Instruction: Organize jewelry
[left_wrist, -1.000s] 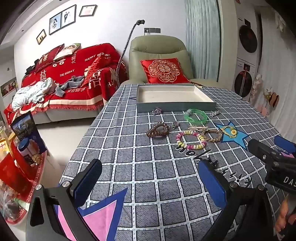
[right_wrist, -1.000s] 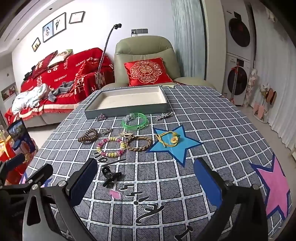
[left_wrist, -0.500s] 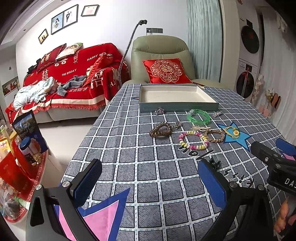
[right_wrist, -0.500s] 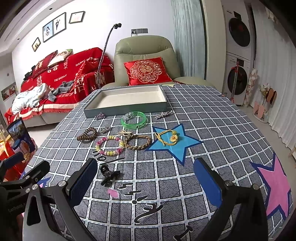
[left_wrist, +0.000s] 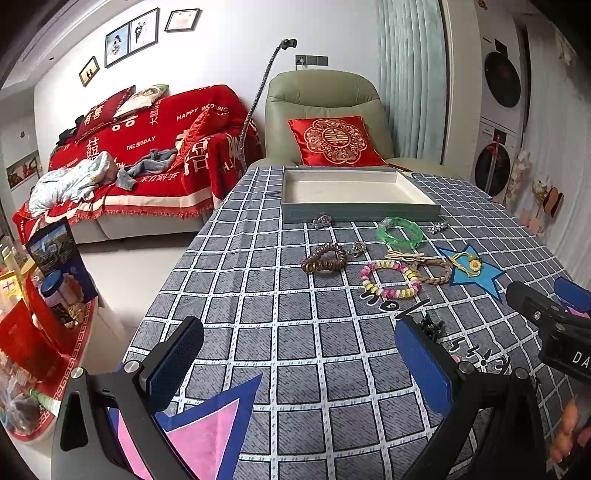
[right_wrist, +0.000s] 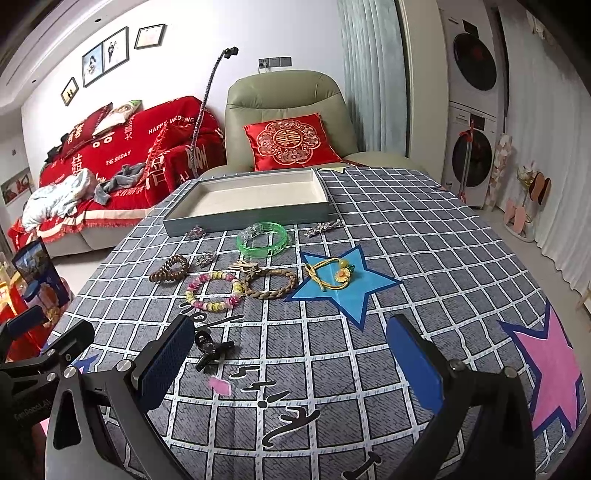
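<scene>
— What are your two grippers doing?

— My left gripper (left_wrist: 303, 363) hangs above the grey checked tablecloth (left_wrist: 258, 295) with its blue-padded fingers (left_wrist: 173, 360) spread wide and nothing between them. My right gripper (right_wrist: 299, 363) is just as wide and just as empty; its black frame also shows at the right edge of the left wrist view.

— And the jewelry?

— All of it lies on the cloth, on my side of the shallow grey rectangular tray with the cream lining (right_wrist: 236, 221). The tray itself holds nothing. Touching or almost touching the tray's near wall is a small silvery trinket (right_wrist: 195, 232), and a silver leaf-shaped brooch (right_wrist: 323, 229) lies near its right corner. The translucent green bangle (right_wrist: 262, 240) sits just in front of the tray. Nearer me than the bangle come the brown coiled hair tie (right_wrist: 168, 268), a small silver clasp (right_wrist: 207, 258), the pastel pink-and-yellow bead bracelet (right_wrist: 212, 290) and the braided tan rope bracelet (right_wrist: 271, 282); these last two touch each other.

— Anything further from the tray?

— A yellow cord with a flower charm (right_wrist: 332, 275) rests on the blue star patch (right_wrist: 354, 291), to the right of the rope bracelet. Furthest from the tray, the small black claw hair clip (right_wrist: 212, 349) lies just beside my right gripper's left finger, with a small pink scrap (right_wrist: 219, 384) next to it.
</scene>
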